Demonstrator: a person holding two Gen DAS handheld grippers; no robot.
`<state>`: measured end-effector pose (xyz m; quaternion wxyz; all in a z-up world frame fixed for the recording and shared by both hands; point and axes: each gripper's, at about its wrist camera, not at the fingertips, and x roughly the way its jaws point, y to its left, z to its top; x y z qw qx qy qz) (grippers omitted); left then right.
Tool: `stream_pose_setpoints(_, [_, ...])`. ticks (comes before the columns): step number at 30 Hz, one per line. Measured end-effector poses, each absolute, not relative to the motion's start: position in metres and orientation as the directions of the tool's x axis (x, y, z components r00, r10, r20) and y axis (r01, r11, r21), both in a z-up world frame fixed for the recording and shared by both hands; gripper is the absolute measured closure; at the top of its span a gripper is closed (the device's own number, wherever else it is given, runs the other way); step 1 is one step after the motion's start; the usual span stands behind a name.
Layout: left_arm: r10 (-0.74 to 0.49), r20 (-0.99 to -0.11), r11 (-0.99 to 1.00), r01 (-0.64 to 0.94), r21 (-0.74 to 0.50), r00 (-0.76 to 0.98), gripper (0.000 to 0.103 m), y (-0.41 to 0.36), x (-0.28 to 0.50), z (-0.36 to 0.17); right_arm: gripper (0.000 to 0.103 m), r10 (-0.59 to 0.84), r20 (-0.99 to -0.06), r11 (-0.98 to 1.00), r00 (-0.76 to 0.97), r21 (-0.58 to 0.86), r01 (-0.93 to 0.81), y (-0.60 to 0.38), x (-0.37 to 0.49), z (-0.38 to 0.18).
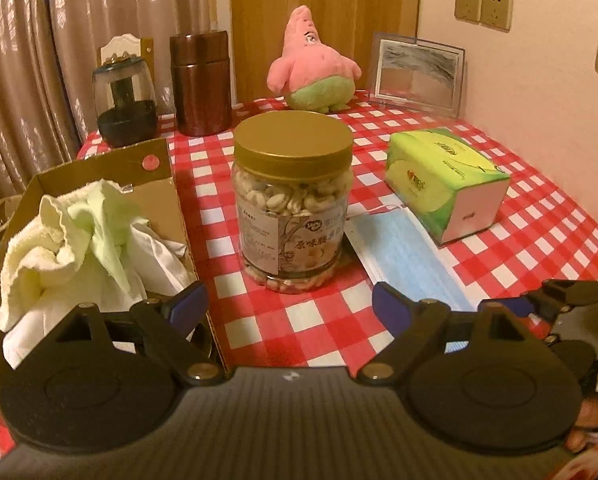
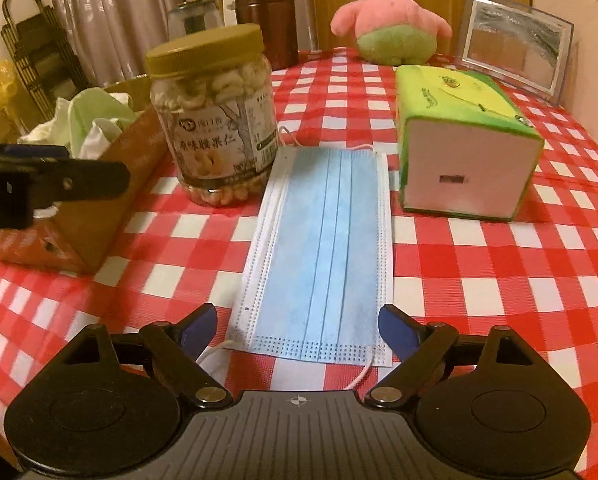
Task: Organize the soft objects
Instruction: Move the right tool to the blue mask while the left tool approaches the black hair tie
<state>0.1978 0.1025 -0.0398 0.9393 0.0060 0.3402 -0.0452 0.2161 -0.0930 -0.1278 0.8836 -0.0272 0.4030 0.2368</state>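
A blue face mask (image 2: 323, 248) lies flat on the red checked tablecloth (image 2: 479, 280). My right gripper (image 2: 297, 326) stands open over its near end, one blue fingertip on each side, pads apart from it. The mask (image 1: 407, 256) also shows in the left wrist view, beside the nut jar. A cardboard box (image 1: 155, 184) on the left holds crumpled pale cloths (image 1: 79, 240). My left gripper (image 1: 289, 306) is open and empty by the box's right wall. A pink star plush (image 1: 315, 64) sits at the table's back.
A gold-lidded jar of nuts (image 1: 293, 204) stands mid-table between box and mask. A green tissue box (image 2: 463, 136) lies right of the mask. A picture frame (image 1: 417, 72), a brown canister (image 1: 201, 84) and a glass jar (image 1: 125, 100) line the back edge. The wall runs along the right.
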Motion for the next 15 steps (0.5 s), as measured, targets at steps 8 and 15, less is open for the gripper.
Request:
stream_pose_setpoints(8, [-0.1,-0.637,0.994,0.107,-0.027,0.764,0.015,0.0972,0.1988,-0.0398,0.017,0.372,-0.713,0.887,0.595,0.084,-0.453,-0.0854,0.2195,-0.1334])
stream_pose_setpoints(15, [-0.098,-0.64,0.994,0.106,-0.027,0.762,0.015,0.0962,0.1985,-0.0412,0.041,0.333,-0.708,0.899,0.622,0.041,-0.436,-0.0881,0.2187,-0.1329])
